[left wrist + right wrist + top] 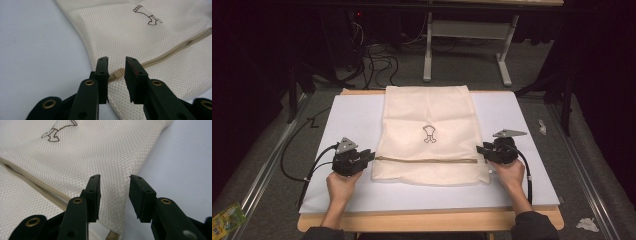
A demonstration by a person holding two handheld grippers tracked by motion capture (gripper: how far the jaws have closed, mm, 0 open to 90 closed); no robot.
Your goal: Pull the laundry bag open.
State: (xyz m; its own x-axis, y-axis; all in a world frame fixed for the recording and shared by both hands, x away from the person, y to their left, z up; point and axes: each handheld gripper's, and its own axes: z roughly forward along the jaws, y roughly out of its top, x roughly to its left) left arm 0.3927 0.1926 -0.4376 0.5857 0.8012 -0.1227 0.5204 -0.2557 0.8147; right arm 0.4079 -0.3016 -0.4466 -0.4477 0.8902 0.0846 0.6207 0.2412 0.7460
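A cream mesh bag (427,115) with a small brown emblem (429,134) lies flat on a white mat (349,117). A tan zipper (427,160) crosses its near end. My left gripper (371,156) rests at the bag's left edge, open. In the left gripper view the bag (125,32) fills the upper right, and the zipper pull (117,74) sits between the left gripper (117,61) jaws without being pressed. My right gripper (479,149) sits at the bag's right edge. In the right gripper view the right gripper (115,178) jaws stand apart over the edge of the mesh (100,150).
The mat lies on a wooden table (427,219) whose edge shows in front. Beyond the table are a desk frame's legs (428,55) and cables (379,62) on the floor. Paper scraps (587,224) lie at the right, a green packet (227,220) at the left.
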